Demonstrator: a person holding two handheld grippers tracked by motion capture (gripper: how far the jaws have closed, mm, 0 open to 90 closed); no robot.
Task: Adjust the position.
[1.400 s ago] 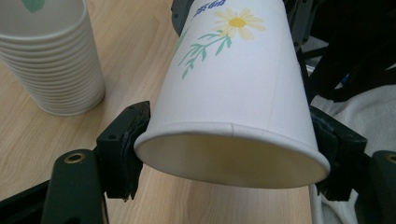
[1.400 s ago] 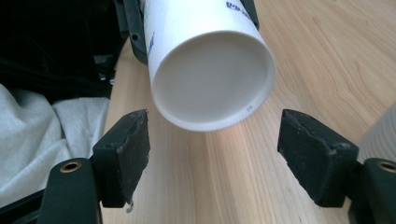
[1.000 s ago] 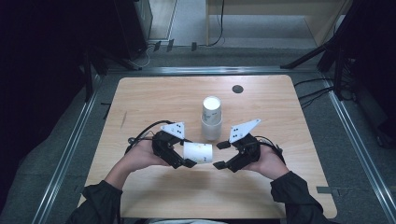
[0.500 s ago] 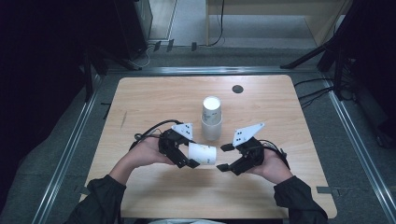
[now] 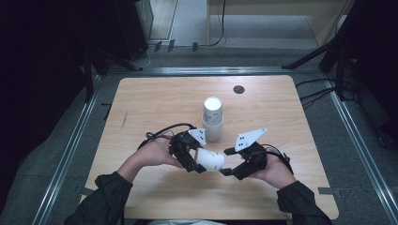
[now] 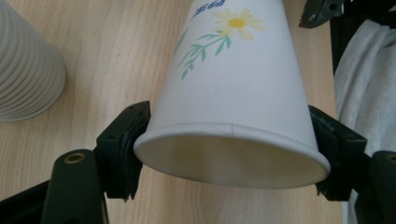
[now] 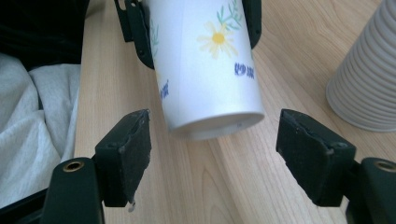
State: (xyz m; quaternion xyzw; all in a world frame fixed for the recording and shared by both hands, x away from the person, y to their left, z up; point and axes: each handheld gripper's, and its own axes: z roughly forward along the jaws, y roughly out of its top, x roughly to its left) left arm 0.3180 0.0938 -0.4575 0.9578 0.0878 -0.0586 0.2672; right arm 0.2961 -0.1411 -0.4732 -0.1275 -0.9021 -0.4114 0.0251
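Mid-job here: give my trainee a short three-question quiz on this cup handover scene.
1. True or false: the left gripper is clamped on the daisy cup.
2. Which end of the cup faces the right gripper: A rim, B base?
3. What stands on the table behind the grippers?

Key: 1 true. 2 B; the jaws stand open on either side of the base, not touching it. 3 An upside-down cup stack.

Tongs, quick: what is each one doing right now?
Left tongs: shut on the paper cup, gripped near its rim.
Right tongs: open, pads on either side of the cup's base, not touching it.
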